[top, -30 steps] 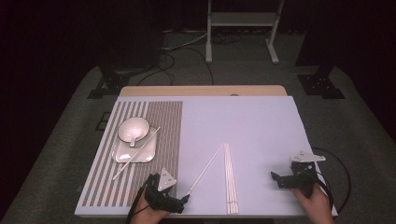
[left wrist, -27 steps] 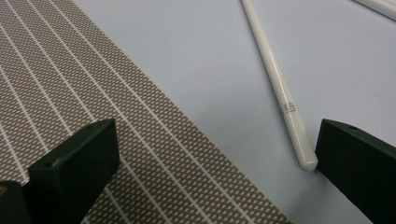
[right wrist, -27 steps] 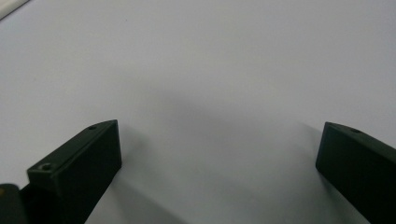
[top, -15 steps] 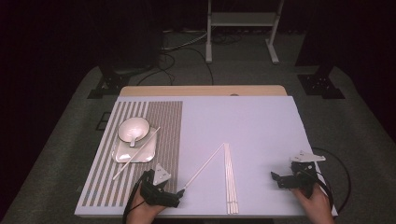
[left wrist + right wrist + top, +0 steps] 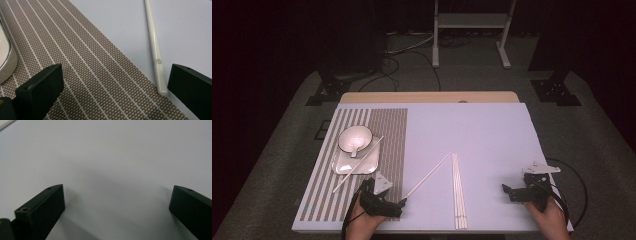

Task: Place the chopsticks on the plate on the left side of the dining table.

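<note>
white and slim, the single chopstick (image 5: 428, 175) lies slanted on the pale table (image 5: 492, 135), its near end at the edge of the brown striped mat (image 5: 387, 135). our left gripper (image 5: 398, 204) has its jaws spread wide around that end, not touching it. our right gripper (image 5: 508, 190), jaws also spread, rests well apart on bare table, beyond the bundle of chopsticks (image 5: 458, 190).

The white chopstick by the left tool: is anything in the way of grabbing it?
Nothing visible blocks it. The left tool is open, and the chopstick lies bare on the table, its end just inside the far jaw, beside the striped mat.
</note>
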Demonstrator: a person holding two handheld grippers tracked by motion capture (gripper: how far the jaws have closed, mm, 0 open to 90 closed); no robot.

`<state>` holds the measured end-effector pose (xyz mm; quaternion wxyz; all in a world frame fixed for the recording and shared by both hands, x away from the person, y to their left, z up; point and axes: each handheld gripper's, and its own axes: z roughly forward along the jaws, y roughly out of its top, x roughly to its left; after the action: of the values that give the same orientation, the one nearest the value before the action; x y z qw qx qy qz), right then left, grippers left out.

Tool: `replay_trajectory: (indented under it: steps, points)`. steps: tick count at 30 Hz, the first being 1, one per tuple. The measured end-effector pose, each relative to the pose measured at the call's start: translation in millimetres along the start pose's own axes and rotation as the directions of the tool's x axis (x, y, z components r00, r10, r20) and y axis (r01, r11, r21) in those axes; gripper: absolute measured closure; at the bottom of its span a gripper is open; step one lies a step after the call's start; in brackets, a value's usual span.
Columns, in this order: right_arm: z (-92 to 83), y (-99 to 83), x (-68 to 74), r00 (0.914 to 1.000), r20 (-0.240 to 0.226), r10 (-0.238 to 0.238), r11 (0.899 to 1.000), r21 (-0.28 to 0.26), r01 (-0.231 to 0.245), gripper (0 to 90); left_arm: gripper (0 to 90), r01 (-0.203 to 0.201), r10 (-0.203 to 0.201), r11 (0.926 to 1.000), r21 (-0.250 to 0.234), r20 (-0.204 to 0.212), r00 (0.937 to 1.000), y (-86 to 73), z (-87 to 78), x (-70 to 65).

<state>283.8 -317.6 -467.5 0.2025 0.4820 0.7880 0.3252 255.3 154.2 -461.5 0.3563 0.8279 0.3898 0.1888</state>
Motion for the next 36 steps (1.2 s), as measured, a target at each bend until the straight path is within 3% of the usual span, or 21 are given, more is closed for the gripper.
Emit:
replay_trajectory:
  steps: [12, 21, 36]
  points:
    - [0.0, 0.0, 0.1, 1.0, 0.0, 0.0, 1.0, 0.0, 0.0, 0.0, 0.0, -0.004, 0.006, 0.9994, -0.034, 0.05, 0.9987, 16.1, 2.6, -13.4]
    - [-0.1, -0.1, 0.0, 1.0, 0.0, -0.001, 1.0, -0.001, 0.001, 0.0, 0.0, -0.008, 0.012, 0.9986, -0.052, 0.081, 0.9967, 34.5, 14.3, -24.5]
    - [0.0, 0.0, 0.0, 1.0, 0.0, 0.0, 1.0, 0.0, 0.0, 0.0, 0.0, -0.043, 0.046, 0.9986, -0.032, 0.069, 0.9966, 49.0, 43.7, -33.6]
